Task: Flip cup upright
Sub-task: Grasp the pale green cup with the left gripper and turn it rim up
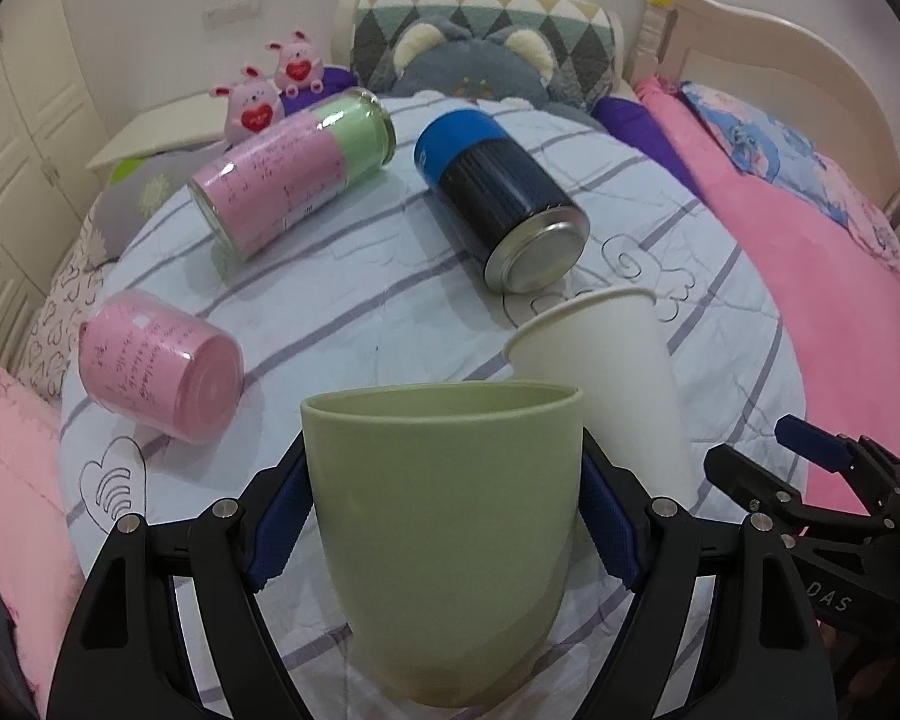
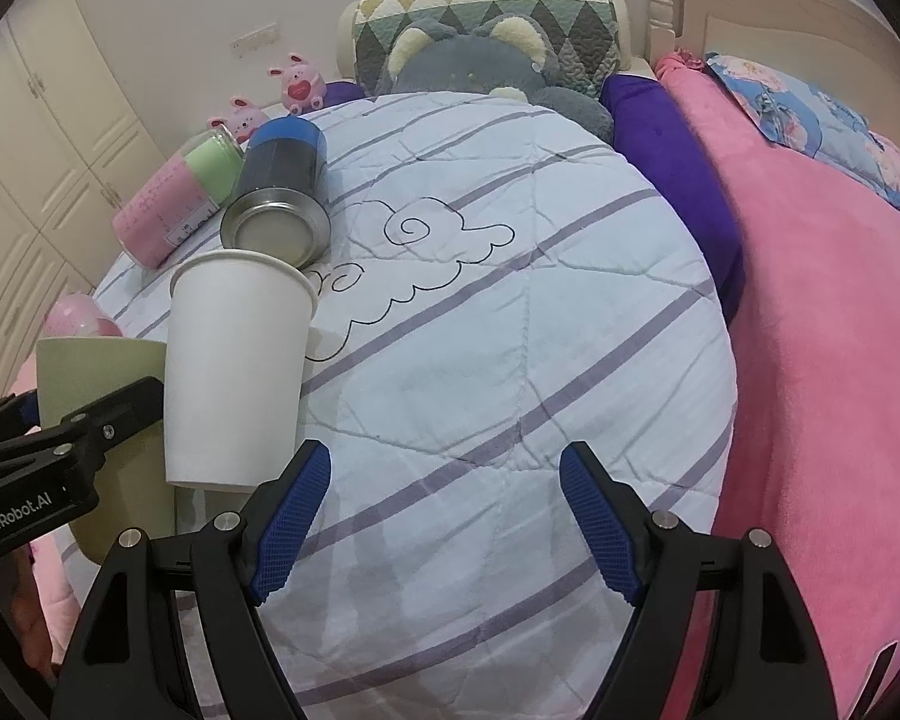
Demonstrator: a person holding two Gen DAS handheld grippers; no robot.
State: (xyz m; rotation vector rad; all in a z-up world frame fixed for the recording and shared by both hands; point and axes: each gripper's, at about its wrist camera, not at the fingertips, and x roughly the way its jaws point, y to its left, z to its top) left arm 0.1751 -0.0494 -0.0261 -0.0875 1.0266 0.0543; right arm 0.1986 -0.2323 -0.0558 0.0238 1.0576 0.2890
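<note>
My left gripper [image 1: 444, 504] is shut on a pale green cup [image 1: 444, 528], held upright with its mouth up just above the striped quilt [image 1: 390, 312]; the same cup shows at the left of the right wrist view [image 2: 99, 366]. A white paper cup [image 1: 606, 378] stands upright beside it, to its right, and also shows in the right wrist view [image 2: 234, 372]. My right gripper [image 2: 444, 516] is open and empty over the quilt [image 2: 510, 330], just right of the paper cup; it also shows in the left wrist view [image 1: 810, 468].
Lying on their sides on the quilt: a pink cup [image 1: 162, 366], a pink-and-green glass bottle [image 1: 294, 174] and a blue-topped dark can [image 1: 498, 192]. A grey bear cushion [image 1: 474, 69] and two pink plush toys [image 1: 270, 90] sit at the back. A pink blanket [image 2: 822, 312] lies to the right.
</note>
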